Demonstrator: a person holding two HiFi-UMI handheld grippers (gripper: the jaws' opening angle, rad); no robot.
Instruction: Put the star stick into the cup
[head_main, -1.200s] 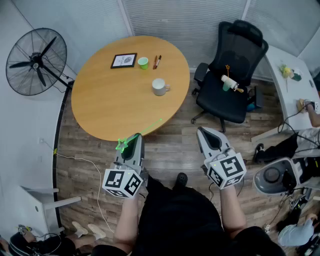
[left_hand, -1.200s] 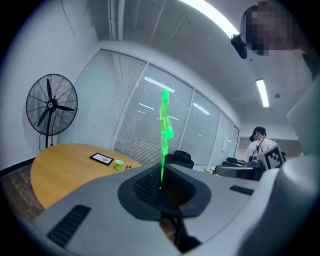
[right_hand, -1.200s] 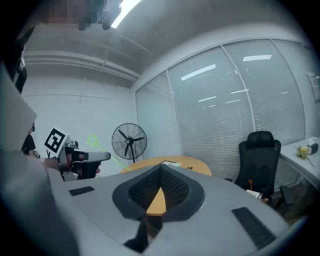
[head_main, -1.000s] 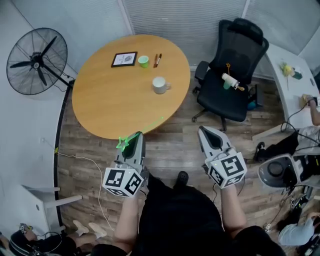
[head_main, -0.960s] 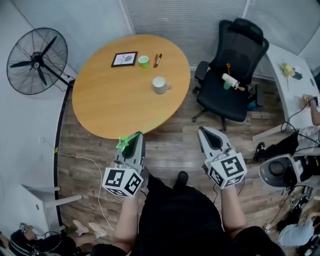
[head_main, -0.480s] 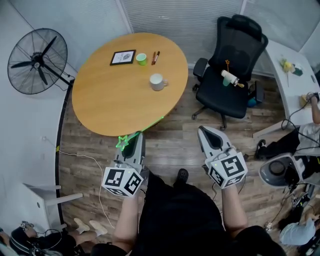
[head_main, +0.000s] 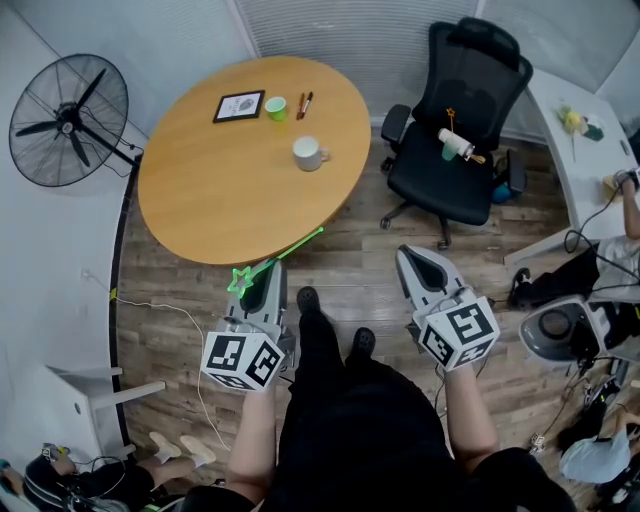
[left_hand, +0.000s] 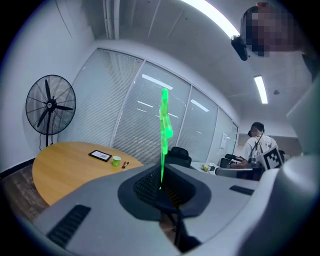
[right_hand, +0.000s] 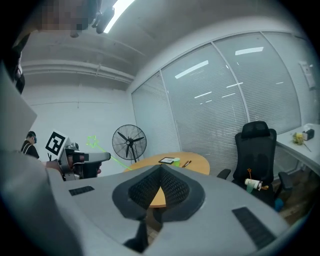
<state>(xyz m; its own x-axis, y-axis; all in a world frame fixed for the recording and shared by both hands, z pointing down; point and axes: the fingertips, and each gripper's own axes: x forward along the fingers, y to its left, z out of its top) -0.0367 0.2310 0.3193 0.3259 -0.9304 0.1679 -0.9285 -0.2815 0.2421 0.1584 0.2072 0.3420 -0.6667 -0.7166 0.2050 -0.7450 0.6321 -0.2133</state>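
My left hand-held gripper (head_main: 266, 272) clamps the star stick (head_main: 288, 248). My right hand-held gripper (head_main: 409, 254) is closed and empty.

Nothing really readable here, tbh. The left tool (head_main: 265, 277) and right tool (head_main: 417, 258) each carry black-and-white square markers at the back, just patterns, no letters or digits. The frame (head_main: 239, 105) by the desk's (head_main: 215, 185) far edge has some print in it, way too small to make out.
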